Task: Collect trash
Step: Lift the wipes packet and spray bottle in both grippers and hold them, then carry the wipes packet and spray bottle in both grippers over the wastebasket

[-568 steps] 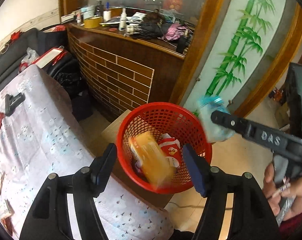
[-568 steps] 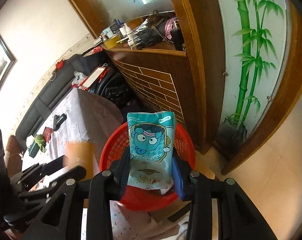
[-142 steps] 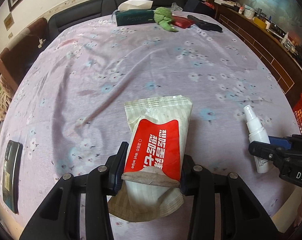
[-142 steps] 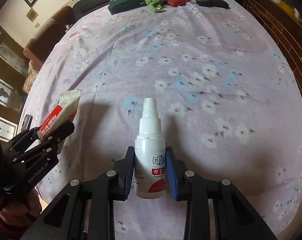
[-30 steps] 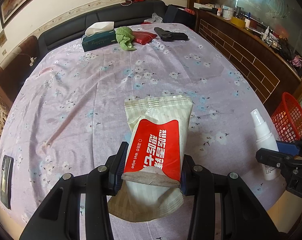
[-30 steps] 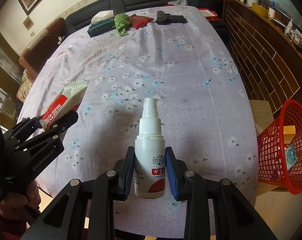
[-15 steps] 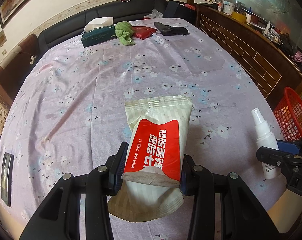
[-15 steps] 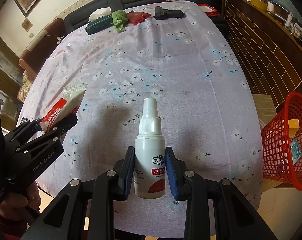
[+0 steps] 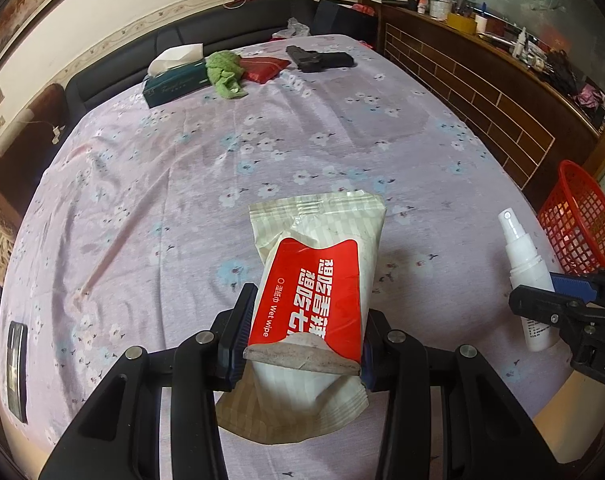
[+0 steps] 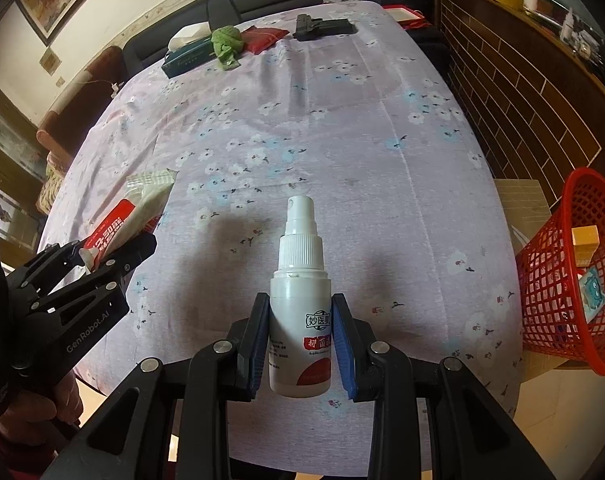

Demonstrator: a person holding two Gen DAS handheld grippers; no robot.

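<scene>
- Left wrist view: the left gripper (image 9: 304,338) is clamped on one wipes pack (image 9: 316,280), held above the near part of the table (image 9: 182,184). Far right, one red basket (image 9: 578,220) stands beside the table.
- At the far end lie one tissue box (image 9: 176,78), one green cloth (image 9: 224,72) and one black tool (image 9: 318,59).
- Right wrist view: the right gripper (image 10: 301,346) is closed on one spray bottle (image 10: 300,308) (upright, nozzle up), over the near edge. The basket, at right, holds two items that I can make out.

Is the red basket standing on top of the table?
No, the red basket stands beside the table, below its right edge, on a low box.
</scene>
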